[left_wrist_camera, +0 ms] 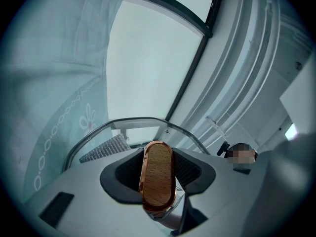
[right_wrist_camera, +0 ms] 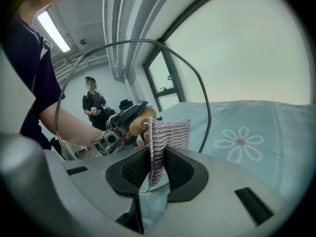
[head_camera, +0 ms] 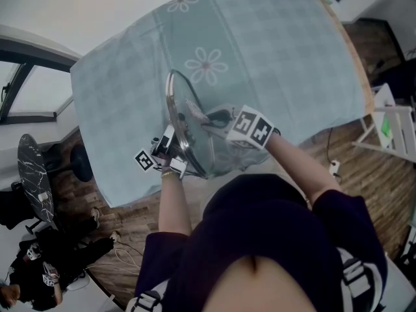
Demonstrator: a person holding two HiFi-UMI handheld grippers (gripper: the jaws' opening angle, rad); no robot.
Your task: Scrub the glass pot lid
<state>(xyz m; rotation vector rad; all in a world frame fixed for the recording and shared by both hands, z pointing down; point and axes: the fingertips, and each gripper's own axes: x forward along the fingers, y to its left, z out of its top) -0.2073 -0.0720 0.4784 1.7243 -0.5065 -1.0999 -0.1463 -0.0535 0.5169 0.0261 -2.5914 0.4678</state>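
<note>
A pale teal cloth (head_camera: 279,51) with a faint check covers the surface. It is printed with white daisies (head_camera: 206,65) with pinkish centres, and a white chain-link border (left_wrist_camera: 54,132) runs near its edge. The glass pot lid (head_camera: 184,119) is clear with a silvery rim. Its handle (left_wrist_camera: 157,177) is light brown wood grain edged in copper. The scrubbing cloth (right_wrist_camera: 168,137) is silver-grey with fine woven stripes. The left gripper (left_wrist_camera: 158,168) and right gripper (right_wrist_camera: 157,169) are pale grey with black ribbed pads (right_wrist_camera: 131,172). Each carries a white cube (head_camera: 252,127) with black square markers. The floor (head_camera: 130,236) is brown wood plank.
</note>
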